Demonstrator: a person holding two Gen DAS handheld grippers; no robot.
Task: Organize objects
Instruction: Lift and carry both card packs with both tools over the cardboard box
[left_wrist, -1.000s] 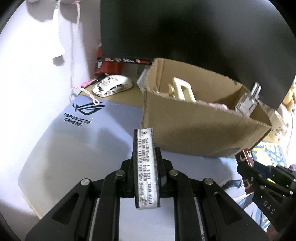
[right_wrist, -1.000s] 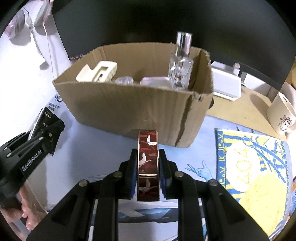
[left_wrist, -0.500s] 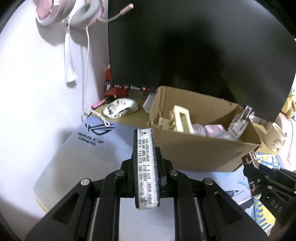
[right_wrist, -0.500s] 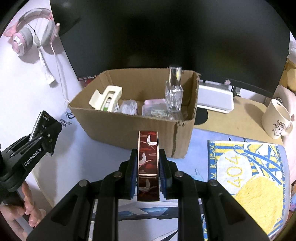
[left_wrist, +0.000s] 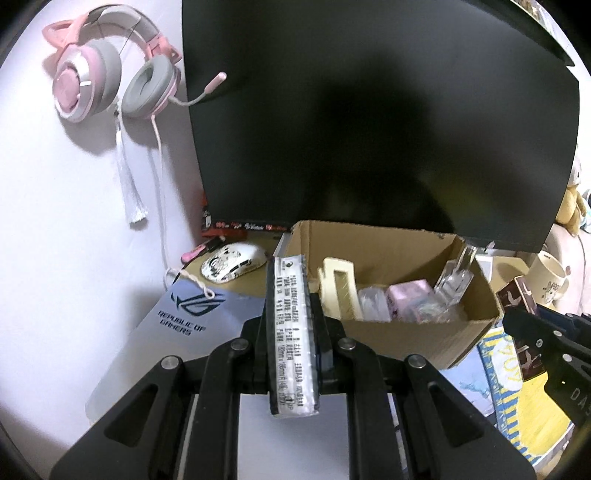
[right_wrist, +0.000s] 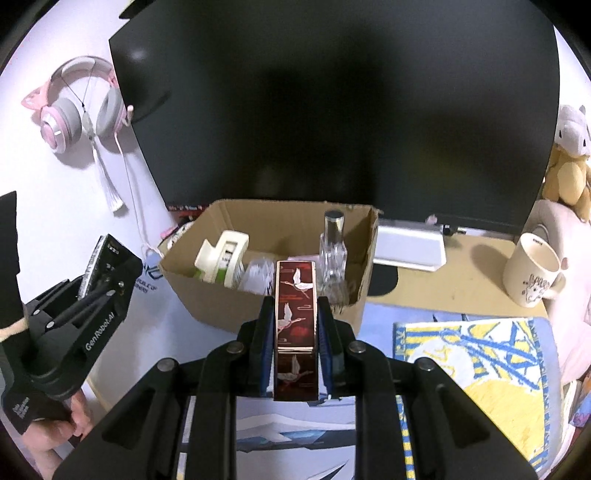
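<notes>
My left gripper (left_wrist: 291, 317) is shut on a thin flat packet with a white printed label (left_wrist: 291, 332), held edge-up above the desk mat. In the right wrist view the same gripper (right_wrist: 107, 258) shows at the left. My right gripper (right_wrist: 295, 321) is shut on a dark red box with white cranes (right_wrist: 295, 306); its top also shows in the left wrist view, red box (left_wrist: 515, 299). Beyond both stands an open cardboard box (right_wrist: 207, 306) holding a cream hair claw (right_wrist: 221, 254), a clear glass bottle (right_wrist: 332, 254) and a pink packet (left_wrist: 410, 295).
A large black monitor (right_wrist: 332, 110) rises behind the box. A pink headset (left_wrist: 99, 81) hangs on the wall at left. A white mouse (left_wrist: 232, 260) lies left of the box. A cream mug (right_wrist: 532, 273) and a yellow-blue towel (right_wrist: 476, 362) are at right. A hand (right_wrist: 62, 428) holds the left tool.
Both grippers have risen with their objects, so the views now look down into the cardboard box. The headset and the whole monitor have come into view.
</notes>
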